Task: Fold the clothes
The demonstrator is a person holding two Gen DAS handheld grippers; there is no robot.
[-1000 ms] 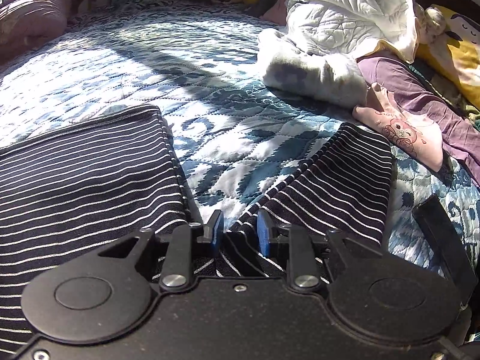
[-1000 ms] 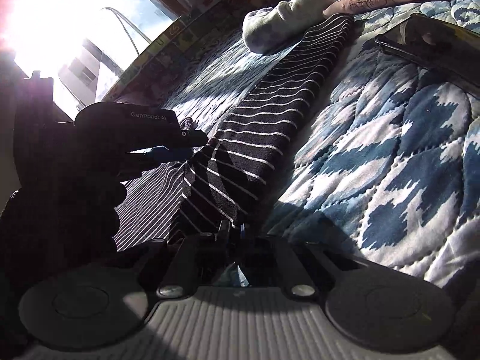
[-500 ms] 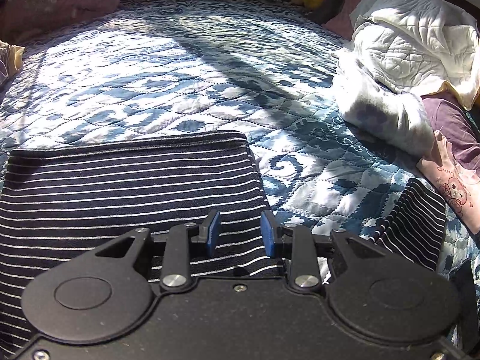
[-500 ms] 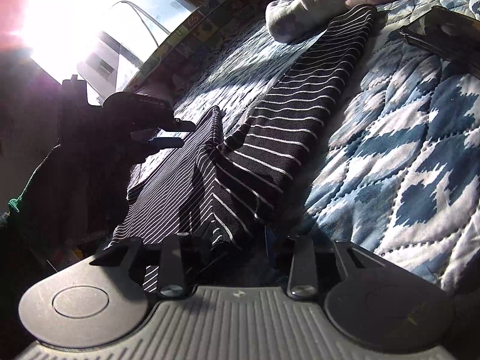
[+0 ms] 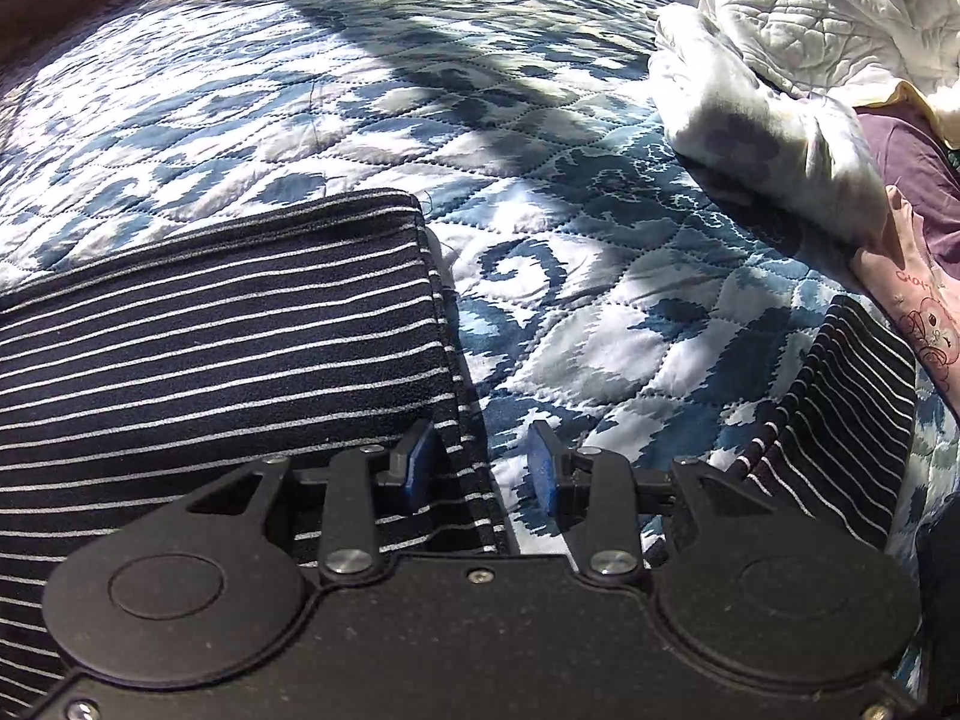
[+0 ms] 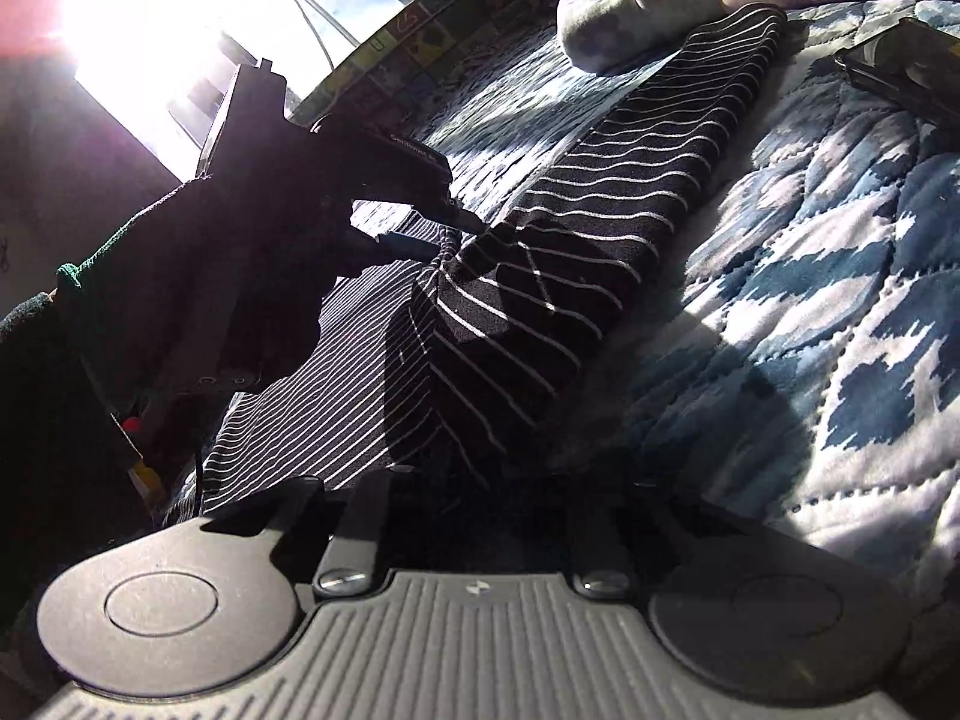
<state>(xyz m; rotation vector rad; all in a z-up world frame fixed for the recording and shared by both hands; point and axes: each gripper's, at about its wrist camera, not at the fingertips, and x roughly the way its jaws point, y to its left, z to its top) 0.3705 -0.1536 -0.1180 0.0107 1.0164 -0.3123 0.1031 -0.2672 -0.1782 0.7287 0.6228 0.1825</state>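
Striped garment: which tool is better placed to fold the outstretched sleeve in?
Probably the right tool: the sleeve runs straight ahead of it. The left tool hangs open at the striped garment's folded edge.

bed quilt (image 5: 372,90) | on it: striped garment (image 5: 228,348), white blanket (image 5: 768,120), pink top (image 5: 924,312)

The black left gripper with blue-padded fingers (image 5: 480,468) sits low with its jaws spread apart, nothing between them. The grey ribbed right gripper (image 6: 480,486) lies in deep shadow, its fingertips too dark to read.
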